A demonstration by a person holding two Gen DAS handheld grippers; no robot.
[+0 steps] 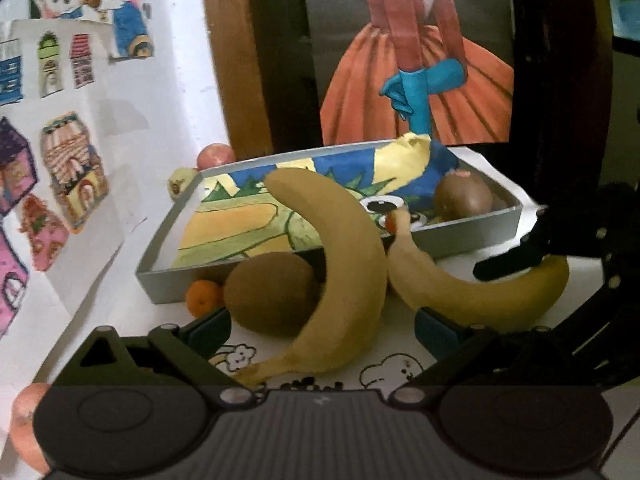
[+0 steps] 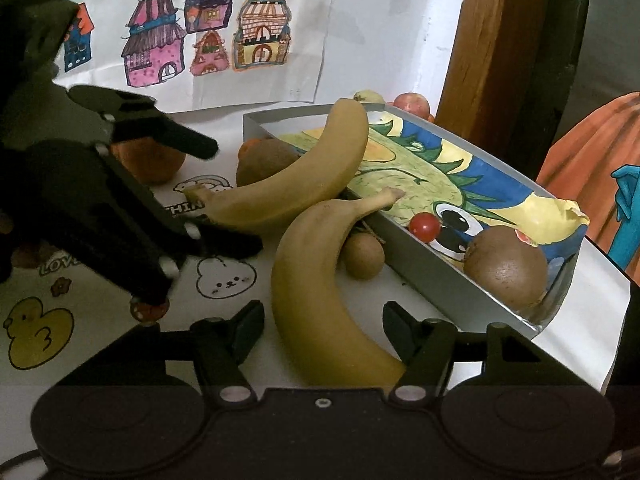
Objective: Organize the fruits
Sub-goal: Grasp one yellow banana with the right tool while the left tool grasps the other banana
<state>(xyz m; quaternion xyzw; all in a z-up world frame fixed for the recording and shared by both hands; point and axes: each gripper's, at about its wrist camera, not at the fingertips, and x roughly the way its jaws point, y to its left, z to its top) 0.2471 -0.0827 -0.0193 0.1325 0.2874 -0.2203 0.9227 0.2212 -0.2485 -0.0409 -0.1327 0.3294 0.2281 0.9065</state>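
Observation:
Two yellow bananas lie on the white table in front of a grey tray [image 1: 168,284] lined with a coloured drawing. One banana [image 1: 344,256] leans its tip on the tray's rim, beside a kiwi [image 1: 272,296]. My left gripper [image 1: 322,330] is open with both between its blue pads. The other banana [image 2: 316,300] lies between the fingers of my open right gripper [image 2: 326,330]. Inside the tray [image 2: 440,288] sit a kiwi [image 2: 504,268] and a cherry tomato [image 2: 424,228]. The right wrist view shows the left gripper [image 2: 232,196] astride the first banana [image 2: 296,184].
A small brown fruit [image 2: 362,256] lies against the tray's wall. An orange [image 2: 152,160] and a small tangerine [image 1: 204,298] sit on the table. An apple [image 1: 216,156] and a pale fruit [image 1: 180,184] lie behind the tray, near the wall with drawings. Another apple [image 1: 28,428] lies at bottom left.

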